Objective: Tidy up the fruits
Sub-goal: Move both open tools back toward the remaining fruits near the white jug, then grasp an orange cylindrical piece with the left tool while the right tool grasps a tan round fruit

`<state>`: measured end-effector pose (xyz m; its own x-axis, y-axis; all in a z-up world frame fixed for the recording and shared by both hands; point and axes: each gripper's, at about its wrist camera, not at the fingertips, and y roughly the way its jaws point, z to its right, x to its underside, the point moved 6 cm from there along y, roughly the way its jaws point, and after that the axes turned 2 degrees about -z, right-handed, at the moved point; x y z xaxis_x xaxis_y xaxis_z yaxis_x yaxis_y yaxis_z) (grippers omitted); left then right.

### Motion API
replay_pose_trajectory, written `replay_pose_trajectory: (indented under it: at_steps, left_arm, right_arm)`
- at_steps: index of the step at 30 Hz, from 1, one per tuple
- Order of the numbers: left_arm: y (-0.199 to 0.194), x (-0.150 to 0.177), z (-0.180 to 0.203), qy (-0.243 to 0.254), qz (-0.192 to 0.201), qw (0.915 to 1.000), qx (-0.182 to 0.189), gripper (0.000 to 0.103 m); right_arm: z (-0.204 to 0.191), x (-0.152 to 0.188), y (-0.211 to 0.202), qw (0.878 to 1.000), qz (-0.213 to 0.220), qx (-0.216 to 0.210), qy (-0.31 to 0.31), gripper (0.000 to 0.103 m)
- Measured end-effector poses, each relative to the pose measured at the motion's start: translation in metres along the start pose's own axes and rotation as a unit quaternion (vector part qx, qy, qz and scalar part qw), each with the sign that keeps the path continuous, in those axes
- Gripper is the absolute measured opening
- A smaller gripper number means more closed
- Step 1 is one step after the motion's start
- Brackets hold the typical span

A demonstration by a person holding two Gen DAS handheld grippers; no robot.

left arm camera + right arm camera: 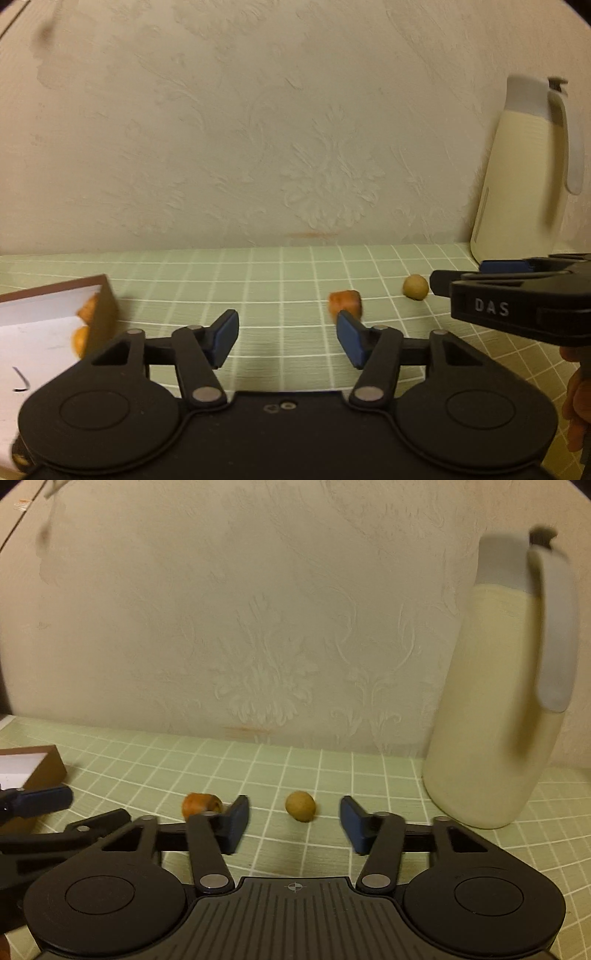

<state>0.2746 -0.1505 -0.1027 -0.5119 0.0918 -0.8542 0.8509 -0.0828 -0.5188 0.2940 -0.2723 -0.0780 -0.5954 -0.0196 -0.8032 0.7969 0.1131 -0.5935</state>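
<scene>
- Showing, at far left of the left gripper, a brown-walled box with a white interior; orange fruits lie inside against its right wall, blurred.
- Left gripper: jaws spread wide, holding nothing, blue pads facing each other above the green checked counter.
- Orange fruit piece: on the counter just beyond the left gripper's right fingertip, partly hidden by it; in the right wrist view the same piece lies just behind the right gripper's left fingertip.
- Round tan fruit: on the counter ahead of the right gripper, between its two fingers and a little beyond their tips, untouched.
- Right gripper: jaws spread wide, empty; it enters the left wrist view from the right edge.
- Cream jug with a grey handle: upright on the counter, ahead and to the right of the right gripper, against the patterned wall.
</scene>
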Motion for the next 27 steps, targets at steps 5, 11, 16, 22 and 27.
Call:
replay_pose_trajectory:
  at_steps: [5,11,16,22,27]
  left_arm:
    - [0.021,-0.002,0.013,-0.002,-0.006,1.0,0.0,0.044]
    - [0.039,-0.003,0.022,-0.005,-0.017,0.9998,-0.004,0.038]
    - [0.049,-0.003,0.024,-0.009,-0.021,0.9997,-0.003,0.035]
    - [0.059,-0.006,0.028,-0.011,-0.023,0.9996,0.01,0.032]
    - [0.06,-0.007,0.032,-0.009,-0.025,0.9995,0.015,0.031]
  right_arm:
    - [0.011,-0.002,0.021,1.0,-0.013,-0.008,0.003,0.049]
    - [0.011,0.0,0.043,0.999,-0.033,-0.021,-0.002,0.045]
    - [0.013,0.0,0.054,0.999,-0.04,-0.025,0.0,0.043]
    - [0.016,0.006,0.067,0.998,-0.055,-0.033,0.005,0.03]
    - [0.02,0.007,0.068,0.998,-0.053,-0.039,0.008,0.029]
